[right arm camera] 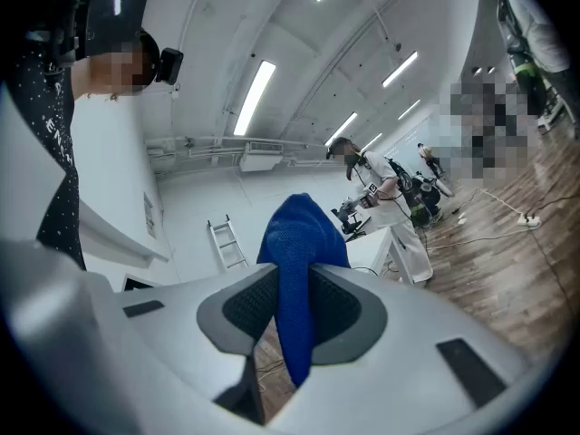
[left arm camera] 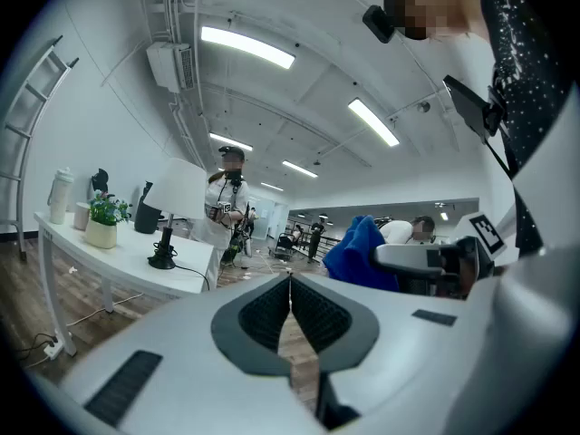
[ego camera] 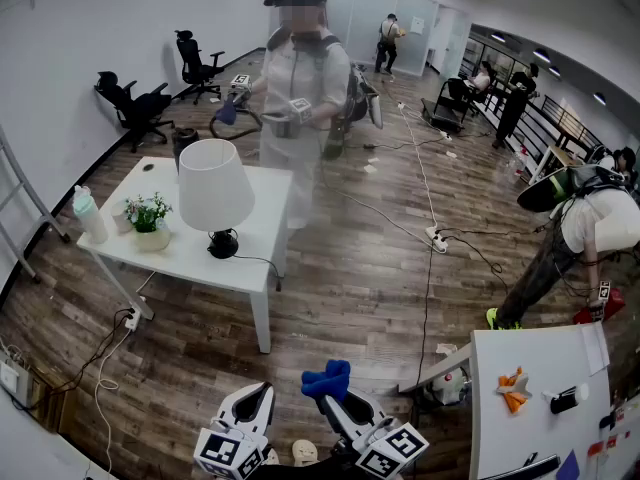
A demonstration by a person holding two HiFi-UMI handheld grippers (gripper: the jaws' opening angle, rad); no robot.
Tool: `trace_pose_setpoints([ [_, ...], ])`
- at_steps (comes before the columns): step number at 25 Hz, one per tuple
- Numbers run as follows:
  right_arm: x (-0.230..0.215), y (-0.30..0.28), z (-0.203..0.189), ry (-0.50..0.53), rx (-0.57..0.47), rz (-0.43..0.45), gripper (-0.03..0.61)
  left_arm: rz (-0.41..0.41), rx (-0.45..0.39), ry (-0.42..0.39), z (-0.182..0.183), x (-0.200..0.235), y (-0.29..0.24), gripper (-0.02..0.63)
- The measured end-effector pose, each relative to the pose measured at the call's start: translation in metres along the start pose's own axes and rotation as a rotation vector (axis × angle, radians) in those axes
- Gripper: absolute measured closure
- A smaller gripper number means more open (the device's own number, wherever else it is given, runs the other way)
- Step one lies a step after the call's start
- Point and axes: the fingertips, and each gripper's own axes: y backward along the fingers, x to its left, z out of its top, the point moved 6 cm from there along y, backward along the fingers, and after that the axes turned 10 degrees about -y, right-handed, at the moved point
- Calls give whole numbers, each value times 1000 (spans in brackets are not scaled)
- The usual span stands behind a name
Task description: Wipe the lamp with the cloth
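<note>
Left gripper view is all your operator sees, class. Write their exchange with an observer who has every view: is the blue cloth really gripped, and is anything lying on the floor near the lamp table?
Operator: Is the blue cloth really gripped?
Observer: Yes. The right gripper has its fingers shut on the blue cloth, which sticks out above them and hangs below.
Operator: Is anything on the floor near the lamp table?
Observer: In the head view a white power strip with black cables lies on the wooden floor, to the right of the white table that holds the white-shaded lamp.
</note>
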Motion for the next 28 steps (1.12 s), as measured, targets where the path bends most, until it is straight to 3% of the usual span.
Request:
trace_pose_setpoints([
  [14,-37,-54,26,23,95,150,492,212,-28,-75,16,27,-35,601],
  [22,-47,-121,42,43,95,218,492,254,-77,-102,33,72,-67,601],
  [28,-59,-170,50,49,100,214,492,253,-68,-109,38,117,-94,602],
])
